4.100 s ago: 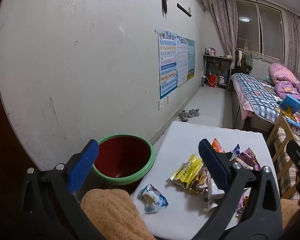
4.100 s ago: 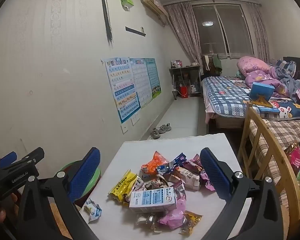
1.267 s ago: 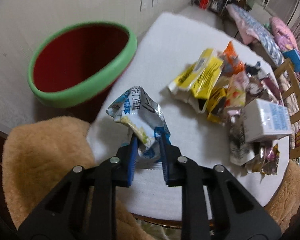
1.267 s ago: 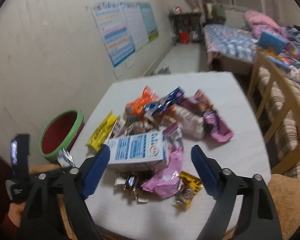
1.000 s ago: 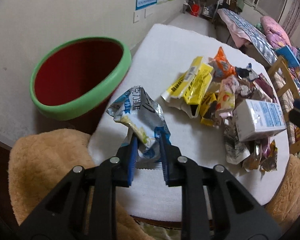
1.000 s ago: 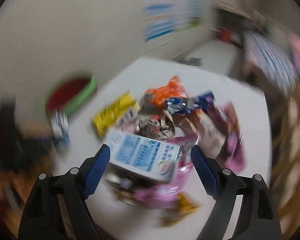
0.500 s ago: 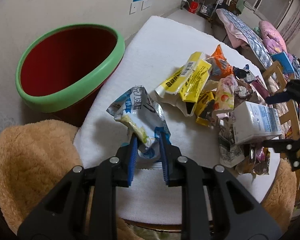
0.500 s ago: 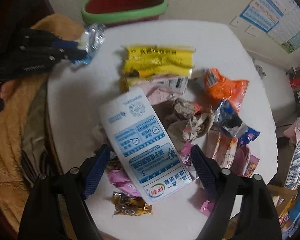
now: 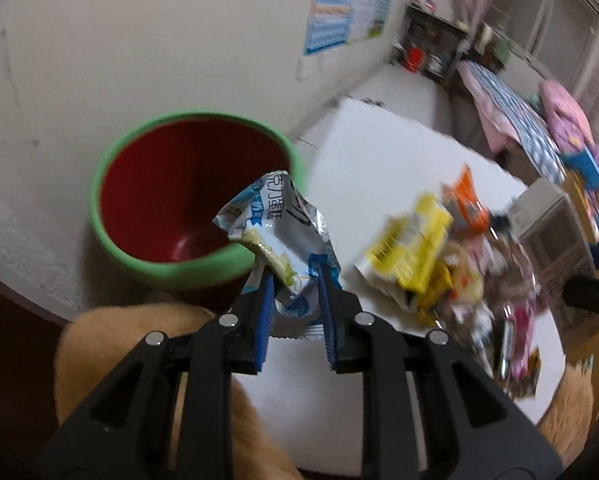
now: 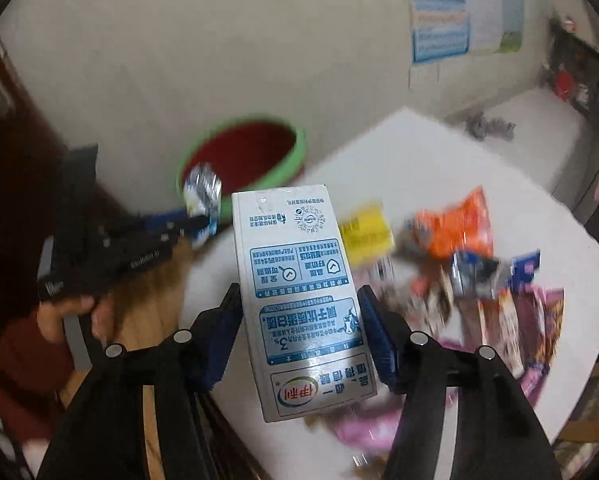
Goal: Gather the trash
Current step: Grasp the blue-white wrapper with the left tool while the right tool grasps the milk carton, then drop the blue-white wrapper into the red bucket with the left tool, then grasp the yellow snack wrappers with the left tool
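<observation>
left gripper (image 9: pixel 293 280): clamped tight on a crumpled blue-white snack wrapper (image 9: pixel 273 228), right at the bin (image 9: pixel 187 196) rim
right gripper (image 10: pixel 299 320): jaws just closing, pads on a milk carton (image 10: pixel 299 292), lifted off the table (image 10: pixel 439 160)
done: nothing visible in bin yet
left: whole wrapper pile (image 10: pixel 459 264)

A white milk carton (image 10: pixel 303 300) carries blue printed panels in Chinese, seen upside down in the right wrist view. One panel shows a large "3" with a percent sign. Near the carton's closest end sits an oval red and green logo reading 伊利. A round stamp-like seal and small lines of print near its far end are too small to read. A crumpled blue and silver wrapper (image 9: pixel 277 232) bears large Chinese characters, not clearly legible. Wall posters (image 10: pixel 463 12) hold rows of print, too blurred to read.
</observation>
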The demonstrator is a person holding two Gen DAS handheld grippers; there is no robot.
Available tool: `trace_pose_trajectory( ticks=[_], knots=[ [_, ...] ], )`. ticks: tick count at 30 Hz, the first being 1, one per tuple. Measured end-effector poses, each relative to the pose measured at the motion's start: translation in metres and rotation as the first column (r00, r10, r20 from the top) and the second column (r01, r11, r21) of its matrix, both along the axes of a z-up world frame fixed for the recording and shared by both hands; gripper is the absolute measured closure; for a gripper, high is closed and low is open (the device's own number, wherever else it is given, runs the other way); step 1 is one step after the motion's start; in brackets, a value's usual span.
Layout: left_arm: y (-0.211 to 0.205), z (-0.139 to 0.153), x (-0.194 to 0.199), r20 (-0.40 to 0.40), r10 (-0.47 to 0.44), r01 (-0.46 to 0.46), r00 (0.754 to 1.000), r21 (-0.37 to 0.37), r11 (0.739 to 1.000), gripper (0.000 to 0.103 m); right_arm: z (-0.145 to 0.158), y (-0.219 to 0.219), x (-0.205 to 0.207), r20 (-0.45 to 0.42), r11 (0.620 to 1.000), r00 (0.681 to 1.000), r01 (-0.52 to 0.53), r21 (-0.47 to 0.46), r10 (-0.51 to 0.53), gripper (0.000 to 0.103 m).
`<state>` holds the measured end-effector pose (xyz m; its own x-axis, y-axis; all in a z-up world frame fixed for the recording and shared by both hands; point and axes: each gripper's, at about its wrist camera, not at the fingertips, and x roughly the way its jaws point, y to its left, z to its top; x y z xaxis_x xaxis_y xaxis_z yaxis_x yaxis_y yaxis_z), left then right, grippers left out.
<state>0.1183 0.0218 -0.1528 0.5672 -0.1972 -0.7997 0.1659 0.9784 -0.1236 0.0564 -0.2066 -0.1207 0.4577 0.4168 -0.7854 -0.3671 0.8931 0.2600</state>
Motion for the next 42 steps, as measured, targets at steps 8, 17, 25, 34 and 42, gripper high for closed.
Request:
trace_pose_trajectory(
  ticks=[8, 17, 25, 34, 42],
  knots=[
    [0.057, 0.003, 0.056, 0.013, 0.145, -0.145, 0.989, 0.035, 0.989, 0.082, -0.006, 0.048, 0.088, -0.097, 0.941, 0.984, 0.173, 0.290, -0.151, 0.046],
    [0.090, -0.016, 0.099, -0.022, 0.260, -0.258, 0.965, 0.064, 0.964, 0.032, -0.003, 0.101, 0.168, -0.159, 0.903, 0.972, 0.221, 0.369, -0.173, 0.033],
    [0.092, -0.014, 0.085, -0.013, 0.265, -0.264, 0.964, 0.027, 0.964, 0.032, -0.009, 0.071, 0.105, -0.057, 0.924, 0.962, 0.273, 0.268, -0.268, 0.033],
    [0.014, -0.025, 0.036, -0.050, 0.064, -0.061, 0.997, 0.064, 0.996, 0.032, -0.055, 0.008, -0.016, 0.014, 0.892, 0.893, 0.449, 0.061, -0.450, 0.033],
    [-0.083, -0.026, 0.046, -0.059, -0.188, 0.191, 0.980, 0.035, 0.981, 0.032, -0.076, -0.025, -0.067, -0.004, 0.839, 0.840, 0.541, 0.065, -0.542, 0.033]
  ],
)
